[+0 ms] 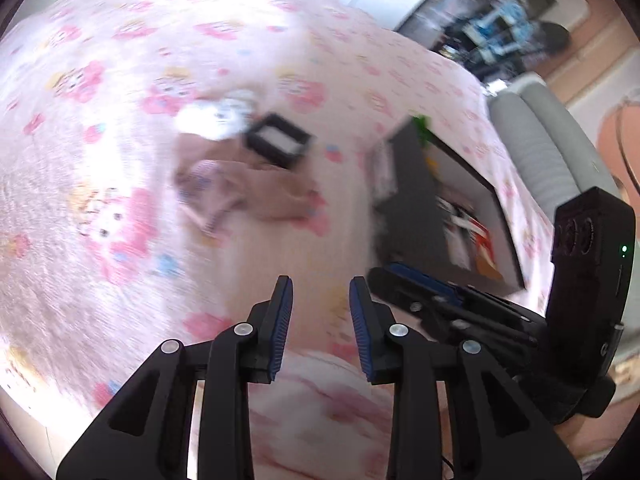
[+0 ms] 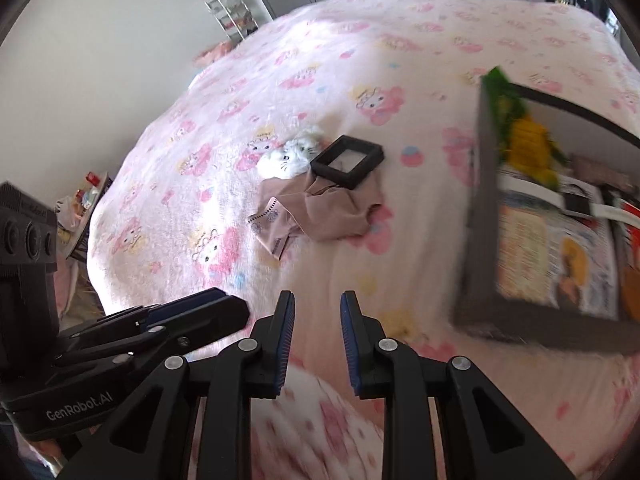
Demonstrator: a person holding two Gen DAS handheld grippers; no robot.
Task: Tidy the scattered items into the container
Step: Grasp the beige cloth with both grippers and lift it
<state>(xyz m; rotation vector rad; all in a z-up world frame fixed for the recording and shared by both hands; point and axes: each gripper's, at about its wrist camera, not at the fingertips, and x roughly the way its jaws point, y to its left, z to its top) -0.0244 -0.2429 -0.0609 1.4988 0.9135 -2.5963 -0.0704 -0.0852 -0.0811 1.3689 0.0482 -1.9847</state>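
White wall (image 2: 100,40) only right-wrist view

Fuzzy fleece blanket (image 2: 400,20) (pink print) — soft tan cloth (image 2: 332,212), matt black frame (image 2: 347,161).

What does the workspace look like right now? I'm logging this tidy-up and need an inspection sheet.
Surface: bed with pink cartoon-print blanket.
Job's things: dark container on the right, already holding books and a yellow-green item; white plush cat, black square frame and beige cloth lie bunched together outside it, the frame partly resting on the cloth.
Clutter: nothing seen.
Grippers: left gripper and right gripper both open, empty, above the blanket.
Cables: nothing seen.
Surroundings: white wire rack by the wall, grey cabinets behind.
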